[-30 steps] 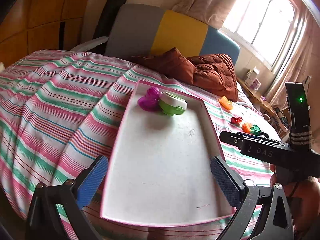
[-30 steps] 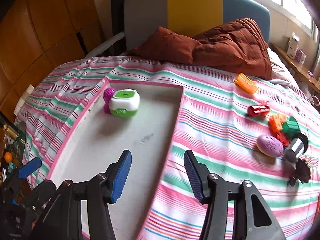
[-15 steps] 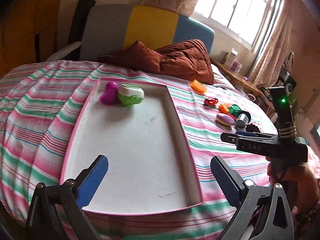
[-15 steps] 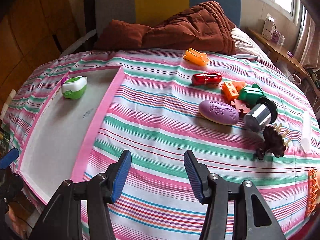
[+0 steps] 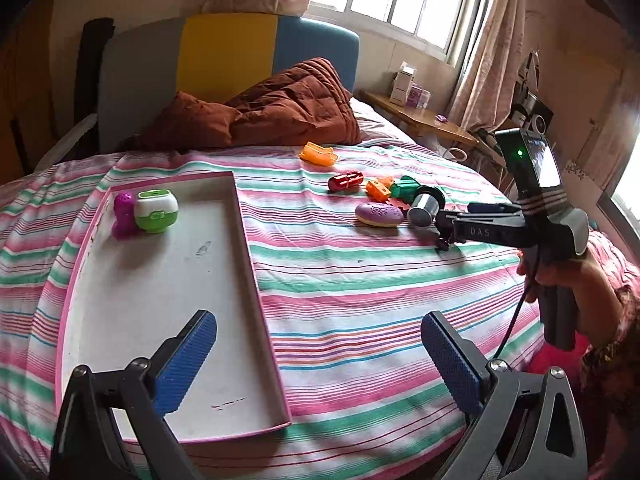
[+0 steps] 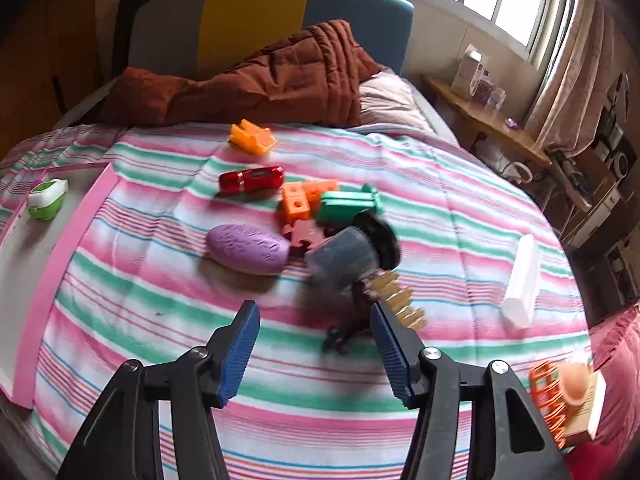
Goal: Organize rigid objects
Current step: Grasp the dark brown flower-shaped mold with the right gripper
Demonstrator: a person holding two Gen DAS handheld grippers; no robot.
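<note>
Our right gripper [image 6: 314,346], jaws just opening, nothing held; dark spiky plastic toy [image 6: 352,320] just ahead. Our left gripper [image 5: 320,360] wide, empty.

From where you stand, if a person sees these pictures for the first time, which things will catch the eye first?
First comes the pink and green striped bedspread, with a cluster of bright toys on it: a purple oval, a red car, orange blocks and a metal cup lying on its side. On the left lies a white tray with a pink rim, holding a green and white toy in its far corner. Behind everything, a brown quilt is heaped against the headboard.
</note>
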